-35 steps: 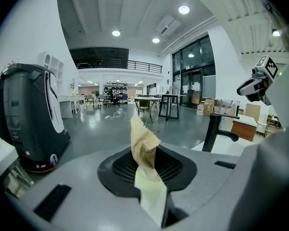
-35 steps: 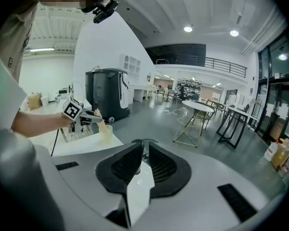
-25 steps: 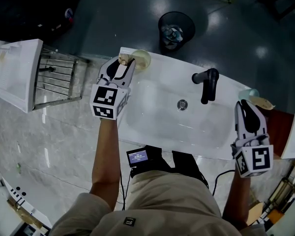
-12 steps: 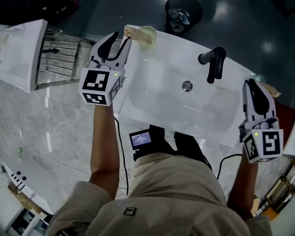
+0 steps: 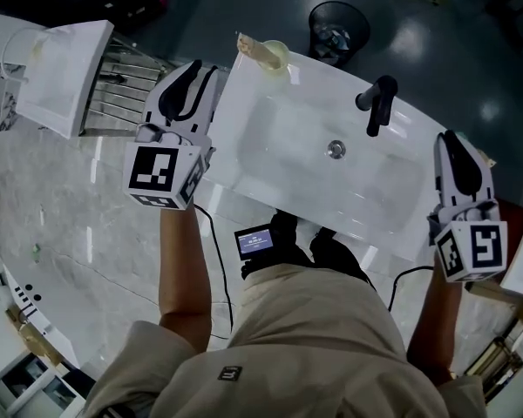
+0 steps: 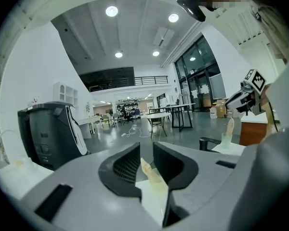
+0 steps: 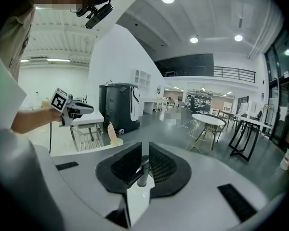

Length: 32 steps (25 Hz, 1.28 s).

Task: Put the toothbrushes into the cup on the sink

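Cup [image 5: 276, 57] stands on the sink's [image 5: 289, 177] far left corner, with one toothbrush [image 5: 254, 46] leaning in it, head out over the rim. Left tool [image 5: 198, 75] hangs just off the sink's left edge, short of the cup. Its jaws are apart and closing with nothing between them, and the cup shows beyond the gap. Right tool [image 5: 454, 139] is at the sink's right end, jaws nearly together with a slim empty gap, aimed across toward the faucet [image 5: 375, 104]. From the left gripper view, a second cup [image 6: 225, 142] holding a toothbrush [image 6: 229, 126] stands on a white surface close under the right tool.
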Tool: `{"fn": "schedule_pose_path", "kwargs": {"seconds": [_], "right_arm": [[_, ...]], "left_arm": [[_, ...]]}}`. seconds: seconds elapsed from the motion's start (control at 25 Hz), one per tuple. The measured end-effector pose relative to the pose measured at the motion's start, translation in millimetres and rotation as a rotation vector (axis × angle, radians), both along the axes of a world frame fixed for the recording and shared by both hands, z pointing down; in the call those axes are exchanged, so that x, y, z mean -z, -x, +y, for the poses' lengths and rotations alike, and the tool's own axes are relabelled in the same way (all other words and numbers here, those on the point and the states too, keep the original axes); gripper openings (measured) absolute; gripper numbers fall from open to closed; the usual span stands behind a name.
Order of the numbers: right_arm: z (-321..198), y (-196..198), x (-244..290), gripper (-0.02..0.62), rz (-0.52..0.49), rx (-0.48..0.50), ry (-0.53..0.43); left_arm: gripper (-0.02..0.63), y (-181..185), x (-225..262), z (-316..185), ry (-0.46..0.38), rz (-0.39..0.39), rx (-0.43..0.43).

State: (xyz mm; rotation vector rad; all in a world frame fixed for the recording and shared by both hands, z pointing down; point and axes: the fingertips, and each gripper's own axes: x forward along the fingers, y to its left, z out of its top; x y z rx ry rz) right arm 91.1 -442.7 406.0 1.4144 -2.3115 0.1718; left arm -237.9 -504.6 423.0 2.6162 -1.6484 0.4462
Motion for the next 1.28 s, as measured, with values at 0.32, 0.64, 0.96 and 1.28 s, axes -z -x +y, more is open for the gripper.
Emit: {"fn": "schedule_pose_path", "kwargs": {"seconds": [0.32, 0.64, 0.96, 1.28], "right_arm": [[30.8, -16.4, 44.5, 0.046, -0.051, 0.072, -0.093], [76.3, -27.3, 81.8, 0.046, -0.092, 0.165, -0.147], [123.3, -47.8, 106.3, 0.046, -0.114, 0.210, -0.198], [173.2, -61.8, 127.8, 0.034, -0.114, 0.260, -0.242]], "left_arm": [[0.008, -39.0, 69.4, 72.8, -0.082, -0.021, -0.015], [0.006, -84.3, 115.0, 136.8, -0.112, -0.042, -0.033], [0.006, -145.3, 151.4, 193.3, -0.185, -0.021, -0.109], [0.006, -192.3, 173.7, 253.3, -0.222, -0.005, -0.175]]}}
